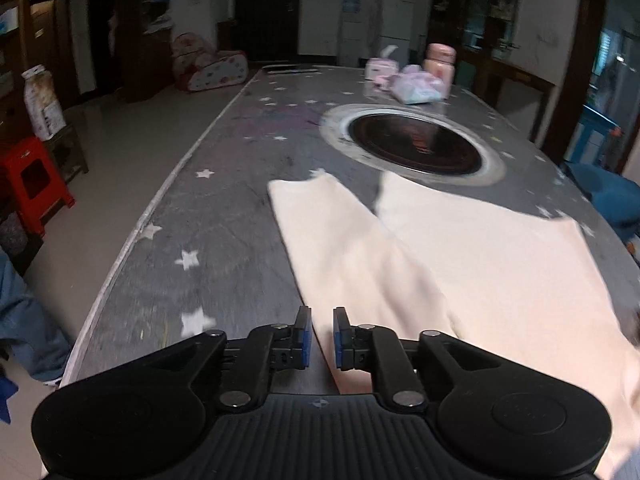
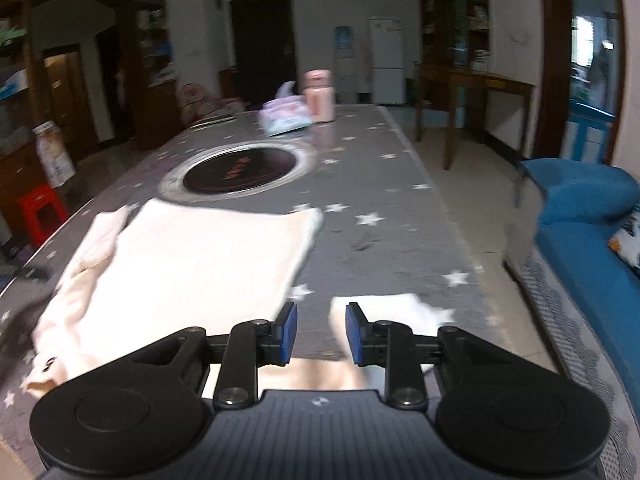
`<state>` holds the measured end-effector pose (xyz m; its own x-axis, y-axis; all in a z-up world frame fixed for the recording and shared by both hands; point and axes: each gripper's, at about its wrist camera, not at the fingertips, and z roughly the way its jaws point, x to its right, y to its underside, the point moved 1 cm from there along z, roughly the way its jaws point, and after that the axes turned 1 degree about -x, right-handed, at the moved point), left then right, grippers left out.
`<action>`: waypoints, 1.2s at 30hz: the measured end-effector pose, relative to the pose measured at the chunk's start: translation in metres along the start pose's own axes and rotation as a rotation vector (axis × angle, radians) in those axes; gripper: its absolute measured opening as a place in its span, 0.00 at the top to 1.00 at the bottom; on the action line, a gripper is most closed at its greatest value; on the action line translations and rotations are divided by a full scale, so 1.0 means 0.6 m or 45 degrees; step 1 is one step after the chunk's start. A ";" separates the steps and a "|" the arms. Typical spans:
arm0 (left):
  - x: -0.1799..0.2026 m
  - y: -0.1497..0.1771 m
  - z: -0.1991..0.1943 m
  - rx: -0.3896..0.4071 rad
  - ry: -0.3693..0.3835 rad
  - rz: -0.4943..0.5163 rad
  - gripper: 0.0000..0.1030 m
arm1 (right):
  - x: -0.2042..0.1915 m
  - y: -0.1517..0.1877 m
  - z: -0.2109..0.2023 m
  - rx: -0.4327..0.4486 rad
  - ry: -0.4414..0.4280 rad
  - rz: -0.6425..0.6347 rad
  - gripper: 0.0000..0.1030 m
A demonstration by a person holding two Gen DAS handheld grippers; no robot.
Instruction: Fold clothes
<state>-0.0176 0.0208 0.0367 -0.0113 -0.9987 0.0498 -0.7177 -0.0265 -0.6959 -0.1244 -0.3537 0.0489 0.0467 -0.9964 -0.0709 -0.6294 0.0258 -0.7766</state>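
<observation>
Cream garment (image 1: pixel 500 264) lies half folded on the star-patterned table (image 1: pixel 224 216).
Left gripper (image 1: pixel 321 330) and right gripper (image 2: pixel 321 330) hover released, holding nothing; next needs gripping an edge.

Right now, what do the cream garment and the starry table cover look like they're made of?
The cream garment looks like soft matte knit, maybe cotton: it lies limp with gentle folds. The table cover looks like smooth grey plastic or vinyl, printed with white stars, faintly glossy and scuffed. Blur leaves both uncertain.
</observation>
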 end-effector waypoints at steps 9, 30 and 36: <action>0.004 -0.036 0.076 -0.014 -0.055 0.013 0.75 | -0.051 0.005 0.034 -0.070 -0.102 -0.086 0.69; -0.100 0.053 -0.007 0.011 -0.410 -0.119 0.97 | -0.106 0.024 0.065 -0.160 -0.223 -0.236 0.61; -0.110 0.060 -0.023 -0.027 -0.393 -0.133 0.96 | -0.114 0.044 0.062 -0.213 -0.258 -0.289 0.59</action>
<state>-0.0522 0.0863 0.0184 0.2726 -0.9567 -0.1017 -0.7181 -0.1319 -0.6833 -0.1155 -0.2822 0.0101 0.3427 -0.9384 -0.0439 -0.7028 -0.2251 -0.6748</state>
